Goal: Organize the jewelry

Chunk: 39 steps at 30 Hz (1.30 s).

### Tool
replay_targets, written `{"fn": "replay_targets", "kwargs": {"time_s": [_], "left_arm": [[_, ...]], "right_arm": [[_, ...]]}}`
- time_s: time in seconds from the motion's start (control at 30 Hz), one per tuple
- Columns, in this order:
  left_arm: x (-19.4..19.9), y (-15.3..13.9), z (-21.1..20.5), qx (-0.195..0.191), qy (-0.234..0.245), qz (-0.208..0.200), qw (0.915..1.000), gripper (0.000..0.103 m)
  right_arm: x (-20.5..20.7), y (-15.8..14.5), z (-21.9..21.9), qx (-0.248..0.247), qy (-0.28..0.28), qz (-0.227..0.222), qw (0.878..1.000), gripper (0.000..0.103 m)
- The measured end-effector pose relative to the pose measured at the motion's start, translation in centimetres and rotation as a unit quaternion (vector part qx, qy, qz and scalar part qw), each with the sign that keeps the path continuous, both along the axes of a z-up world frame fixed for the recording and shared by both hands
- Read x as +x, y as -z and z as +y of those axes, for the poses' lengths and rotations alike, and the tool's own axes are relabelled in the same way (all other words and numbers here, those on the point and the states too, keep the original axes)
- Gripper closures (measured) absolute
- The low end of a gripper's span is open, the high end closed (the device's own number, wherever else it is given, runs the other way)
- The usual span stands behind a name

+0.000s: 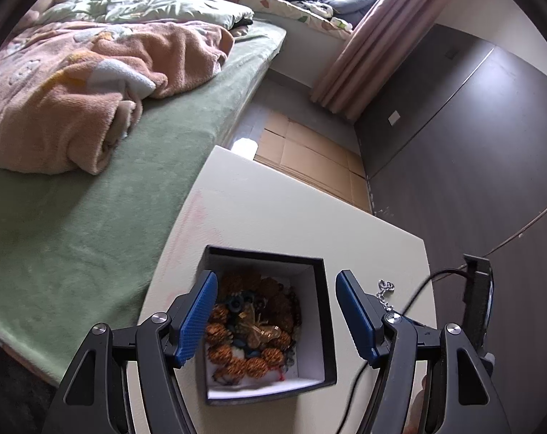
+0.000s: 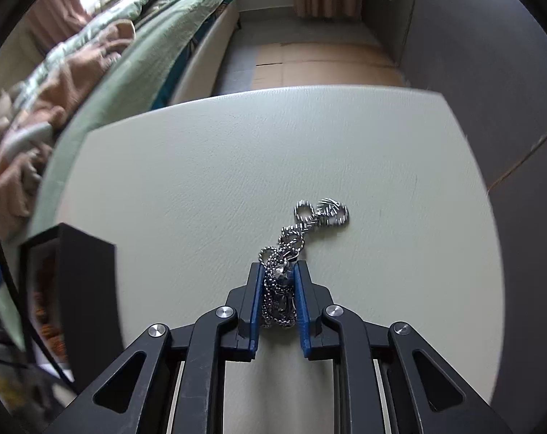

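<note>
A black jewelry box (image 1: pixel 322 325) with a white inside stands on the pale table (image 1: pixel 273 209). It holds brown bead strings and a gold piece (image 1: pixel 253 329). My left gripper (image 1: pixel 275 289) is open above the box, jaws wide, holding nothing. In the right wrist view my right gripper (image 2: pixel 280 271) is shut on a silver chain (image 2: pixel 291 242); part of the chain lies between the pads and its far end (image 2: pixel 322 211) rests on the table (image 2: pixel 237 166). The chain also shows in the left wrist view (image 1: pixel 385 287), right of the box. The box (image 2: pixel 85 289) stands at the left in the right wrist view.
A bed with a green sheet (image 1: pixel 74 224) and a pink blanket (image 1: pixel 74 83) lies left of the table. Cardboard (image 1: pixel 309 152) covers the floor beyond the table. A dark wall (image 1: pixel 472 126) is on the right. A black cable (image 1: pixel 400 318) runs by my right gripper.
</note>
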<state>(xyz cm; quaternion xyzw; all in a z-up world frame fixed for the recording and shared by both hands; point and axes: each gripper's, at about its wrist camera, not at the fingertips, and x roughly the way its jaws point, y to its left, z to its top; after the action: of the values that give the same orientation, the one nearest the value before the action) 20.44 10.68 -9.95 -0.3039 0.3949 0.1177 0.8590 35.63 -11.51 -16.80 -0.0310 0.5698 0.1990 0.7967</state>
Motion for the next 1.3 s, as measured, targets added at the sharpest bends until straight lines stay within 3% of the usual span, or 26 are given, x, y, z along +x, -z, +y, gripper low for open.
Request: {"fn": "replay_targets", "kwargs": {"time_s": [0.17,0.4,0.8,1.3], "left_arm": [[-1.4,-0.9,0.3,-0.008,0.0,-0.001,1.0,0.034],[-3.2,-2.9,0.7,-0.015,0.003,-0.013,0.9998,0.034],[-5.3,-5.9,1.2,-0.017,0.008,-0.031,0.9993,0.034],[-7.6,-7.1,3.2,-0.026,-0.01,-0.043,0.9987,0.034]], "right_arm": [[-1.0,-1.1,-1.8,0.057,0.017,0.003,0.998,0.085],[-2.2,-3.2,-2.9,0.098,0.037,0.013,0.994,0.085],[-5.0,-13.1,-0.7,0.093,0.008,-0.06,0.994,0.085],[-8.5,-20.1,5.2,0.095,-0.046,-0.129,0.986,0.085]]}}
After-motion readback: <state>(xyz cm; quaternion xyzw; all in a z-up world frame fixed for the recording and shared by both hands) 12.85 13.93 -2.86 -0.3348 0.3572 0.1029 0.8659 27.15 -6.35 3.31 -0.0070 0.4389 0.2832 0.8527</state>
